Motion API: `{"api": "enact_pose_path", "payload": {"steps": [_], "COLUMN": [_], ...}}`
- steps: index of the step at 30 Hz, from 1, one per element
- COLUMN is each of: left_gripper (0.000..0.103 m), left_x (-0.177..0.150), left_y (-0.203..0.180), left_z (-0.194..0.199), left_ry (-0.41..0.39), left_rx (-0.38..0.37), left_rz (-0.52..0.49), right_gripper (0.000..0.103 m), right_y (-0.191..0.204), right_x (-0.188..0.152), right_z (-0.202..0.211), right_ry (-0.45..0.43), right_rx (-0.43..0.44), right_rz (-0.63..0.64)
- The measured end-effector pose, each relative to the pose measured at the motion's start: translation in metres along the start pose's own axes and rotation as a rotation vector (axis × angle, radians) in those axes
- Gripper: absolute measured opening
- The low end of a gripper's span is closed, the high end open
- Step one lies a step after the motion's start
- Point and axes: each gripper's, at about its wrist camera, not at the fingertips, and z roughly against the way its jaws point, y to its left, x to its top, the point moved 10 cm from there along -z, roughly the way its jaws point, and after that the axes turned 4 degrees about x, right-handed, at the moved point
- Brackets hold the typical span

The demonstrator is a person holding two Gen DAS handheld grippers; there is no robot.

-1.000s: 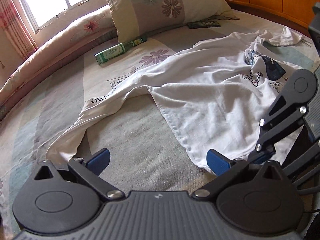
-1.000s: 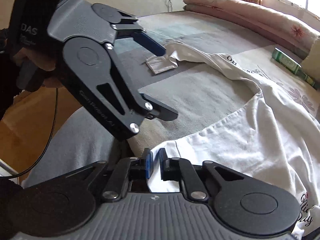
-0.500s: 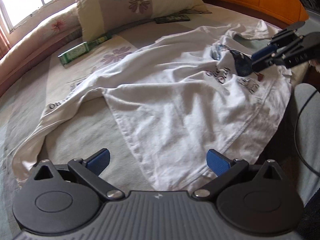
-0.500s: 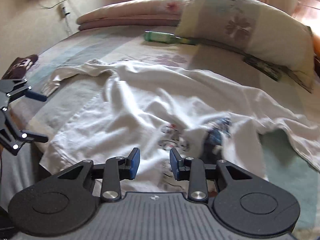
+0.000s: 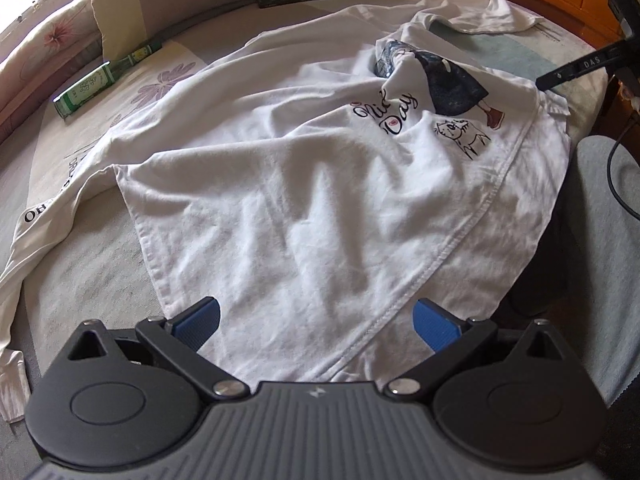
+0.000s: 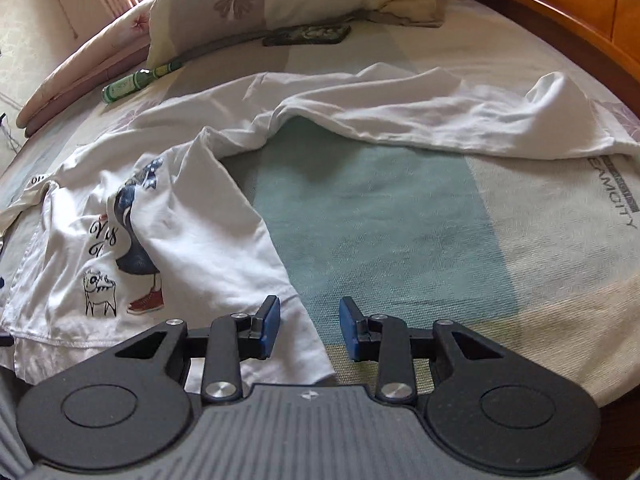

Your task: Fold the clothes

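Shirt [image 5: 304,200] sprawls rumpled across the bed [image 6: 400,220], hem toward both grippers, sleeves stretched sideways; left gripper [image 5: 316,316] and right gripper [image 6: 308,326] hover with jaws released, each over a hem corner.

My left gripper [image 5: 316,322] sits low and level, its two blue pads [image 5: 198,316] spread wide apart with nothing pinched between them, and I read it as fully parted. My right gripper [image 6: 308,330] also points forward and slightly down, its blue pads [image 6: 270,326] standing parallel with a clear gap between them, narrower than the left's, gripping nothing. From the left wrist view I can make out part of the right gripper's black body at the far right edge, well apart from the left one.
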Motion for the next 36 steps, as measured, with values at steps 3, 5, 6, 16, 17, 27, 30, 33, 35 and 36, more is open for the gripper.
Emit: {"api": "enact_pose_path", "payload": {"steps": [3, 5, 6, 16, 17, 27, 30, 33, 35, 36], "left_gripper": [0.102, 0.102, 0.102, 0.102, 0.102, 0.102, 0.102, 0.102, 0.102, 0.102], "left_x": [-0.002, -0.002, -0.002, 0.008, 0.010, 0.031, 0.038, 0.047, 0.052, 0.054], "left_y": [0.004, 0.005, 0.005, 0.036, 0.042, 0.091, 0.102, 0.114, 0.121, 0.125], "left_z": [-0.005, -0.006, -0.007, -0.005, -0.004, -0.006, -0.021, -0.036, -0.046, -0.052], "left_ry": [0.024, 0.033, 0.037, 0.017, 0.011, -0.048, -0.054, -0.060, -0.063, -0.064], "left_rx": [0.016, 0.024, 0.028, 0.037, 0.034, -0.011, -0.062, -0.113, -0.147, -0.165], "left_rz": [0.012, 0.014, 0.015, 0.120, 0.139, 0.336, 0.403, 0.470, 0.514, 0.533], "right_gripper": [0.033, 0.008, 0.007, 0.006, 0.006, 0.029, 0.033, 0.039, 0.039, 0.039], "right_y": [0.011, 0.023, 0.028, 0.048, 0.049, 0.070, 0.085, 0.094, 0.094, 0.094], "right_x": [0.000, -0.004, -0.006, -0.027, -0.025, 0.055, 0.070, 0.081, 0.085, 0.086], "right_z": [-0.004, -0.006, -0.005, 0.039, 0.042, 0.032, 0.012, -0.011, -0.025, -0.031], "right_ry": [-0.010, 0.029, 0.046, 0.136, 0.133, -0.019, -0.018, -0.001, 0.013, 0.021], "right_rx": [-0.014, -0.017, -0.023, -0.058, -0.043, 0.094, 0.123, 0.146, 0.144, 0.147], "right_rz": [0.051, 0.104, 0.131, 0.262, 0.263, 0.156, 0.165, 0.160, 0.153, 0.150]}}
